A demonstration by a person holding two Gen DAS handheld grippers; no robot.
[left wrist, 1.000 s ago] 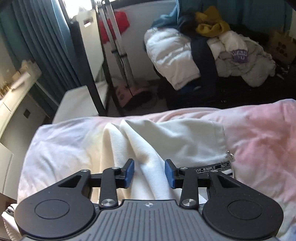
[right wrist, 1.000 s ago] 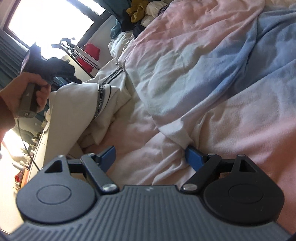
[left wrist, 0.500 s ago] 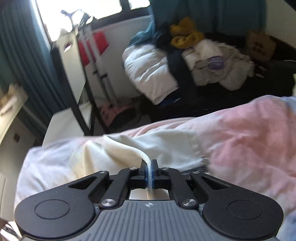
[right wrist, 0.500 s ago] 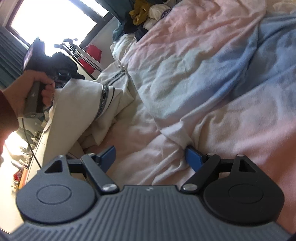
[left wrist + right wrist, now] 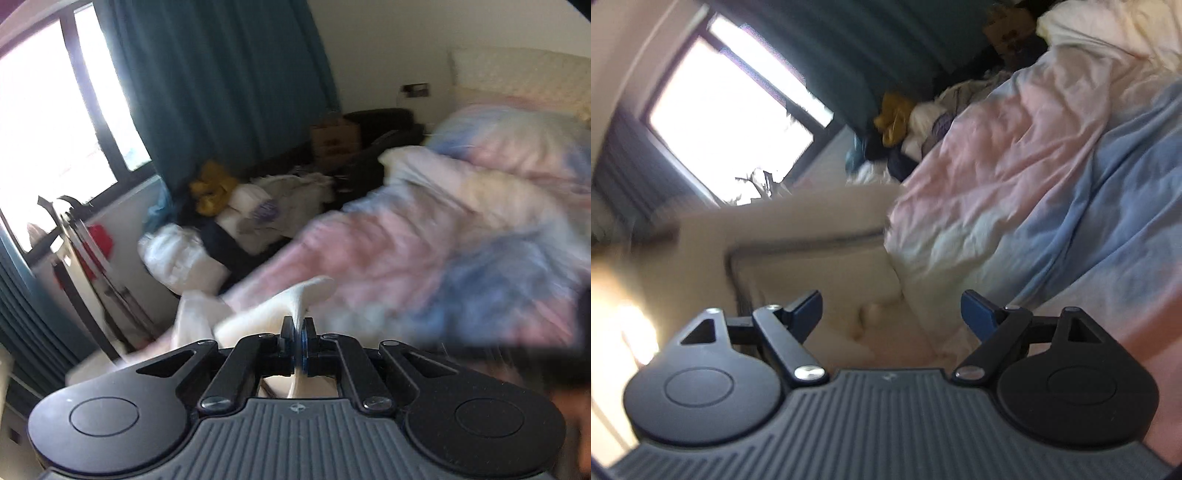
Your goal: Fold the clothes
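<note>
The bedspread [image 5: 424,251], pink and blue, is smeared by motion blur in the left wrist view; its folds read clearly only in the right wrist view. The clothes pile [image 5: 236,210] beyond the bed edge is indistinct, and single items cannot be separated. The cream garment [image 5: 820,258] lies on the bed's left part, its left end lost in glare. The left gripper [image 5: 297,334] is clenched on a pinched fold of that garment. The right gripper [image 5: 892,308] stands released, jaws wide, just above the garment.
</note>
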